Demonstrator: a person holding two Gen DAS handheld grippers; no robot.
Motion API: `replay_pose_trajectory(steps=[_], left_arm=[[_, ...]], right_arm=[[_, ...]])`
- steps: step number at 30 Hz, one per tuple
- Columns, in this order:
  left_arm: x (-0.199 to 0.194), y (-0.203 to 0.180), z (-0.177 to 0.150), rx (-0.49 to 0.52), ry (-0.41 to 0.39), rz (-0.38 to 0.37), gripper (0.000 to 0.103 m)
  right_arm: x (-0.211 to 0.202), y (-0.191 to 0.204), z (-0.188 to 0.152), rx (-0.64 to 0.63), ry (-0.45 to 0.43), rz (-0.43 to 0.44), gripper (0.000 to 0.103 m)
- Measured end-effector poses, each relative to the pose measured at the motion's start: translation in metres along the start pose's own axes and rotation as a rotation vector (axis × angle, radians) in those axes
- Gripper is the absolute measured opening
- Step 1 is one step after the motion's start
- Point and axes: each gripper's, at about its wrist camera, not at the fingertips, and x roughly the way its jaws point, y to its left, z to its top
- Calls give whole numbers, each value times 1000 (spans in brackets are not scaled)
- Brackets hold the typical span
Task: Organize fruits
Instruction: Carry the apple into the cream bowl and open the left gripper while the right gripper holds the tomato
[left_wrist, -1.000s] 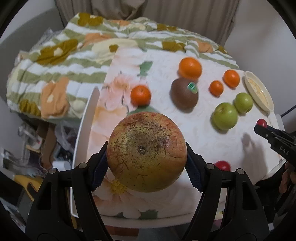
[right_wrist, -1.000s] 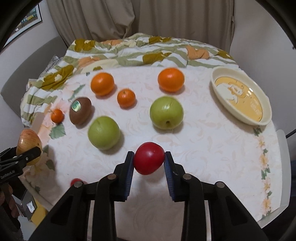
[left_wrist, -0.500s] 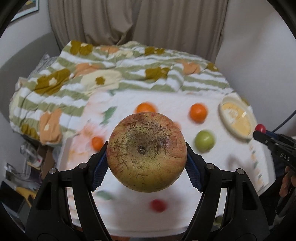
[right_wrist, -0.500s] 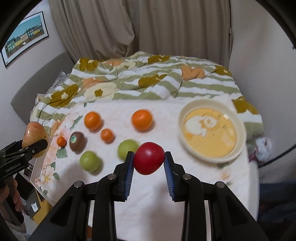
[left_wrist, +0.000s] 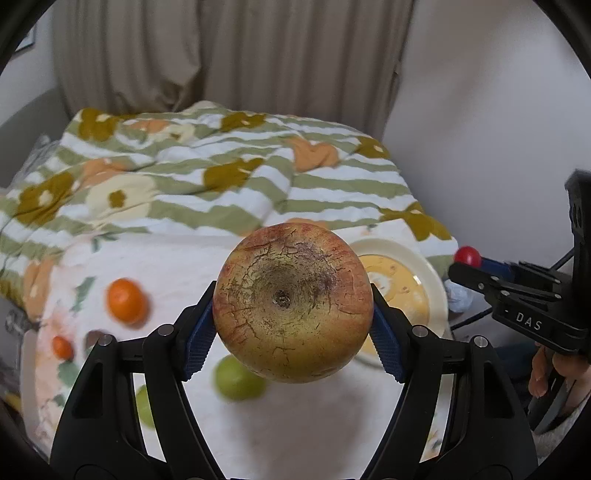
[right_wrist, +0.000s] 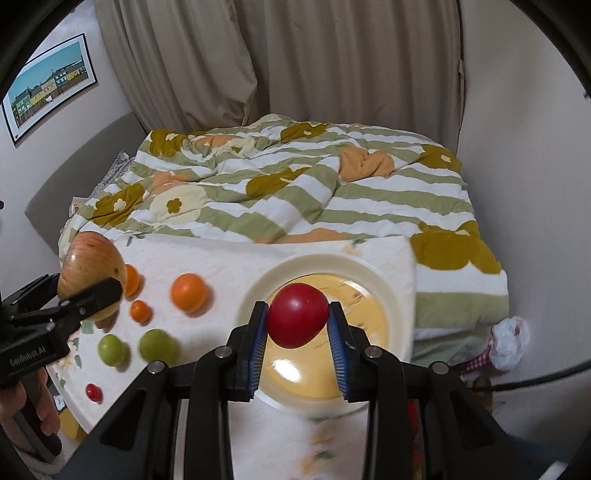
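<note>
My left gripper (left_wrist: 291, 323) is shut on a large red-yellow apple (left_wrist: 292, 302), held in the air over the table; it also shows in the right wrist view (right_wrist: 92, 273). My right gripper (right_wrist: 297, 325) is shut on a small red tomato (right_wrist: 297, 319), held above the cream plate (right_wrist: 258, 291) with the yellow centre. In the left wrist view the plate (left_wrist: 436, 291) lies behind and right of the apple, and the right gripper's tomato (left_wrist: 467, 256) shows at the right edge.
On the white tablecloth (right_wrist: 207, 258) lie oranges (right_wrist: 189, 291) (right_wrist: 140, 311), two green apples (right_wrist: 158, 345) (right_wrist: 112, 349) and a small red tomato (right_wrist: 93, 392). A striped floral quilt (right_wrist: 295, 184) covers the bed behind. Walls and curtain stand beyond.
Both grippers have risen and swung right with their fruit. The tomato now hangs over the plate; the apple is higher, with the plate just behind it.
</note>
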Motion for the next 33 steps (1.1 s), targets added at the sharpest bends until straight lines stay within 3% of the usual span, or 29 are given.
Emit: replay_pose_trajectory(steps=[9,21,31,32,33], left_arm=[[83,-61,19,104,108,-73,81],[165,-104,15,298,217,-145,81],[193,-111,13,370,250,-140,82],[193,-111,13,374,249,-135,83],[191,-110,14,377,235,-134,92]], right_arm=[[24,-52,11,68,10,-11,30],[40,-91,3,192,39,-76,30],[38,-102,-11,271,52,-126,30],[37,-102,-11,276,51,-128,30],[36,-102,-11,281,49,-131,30]])
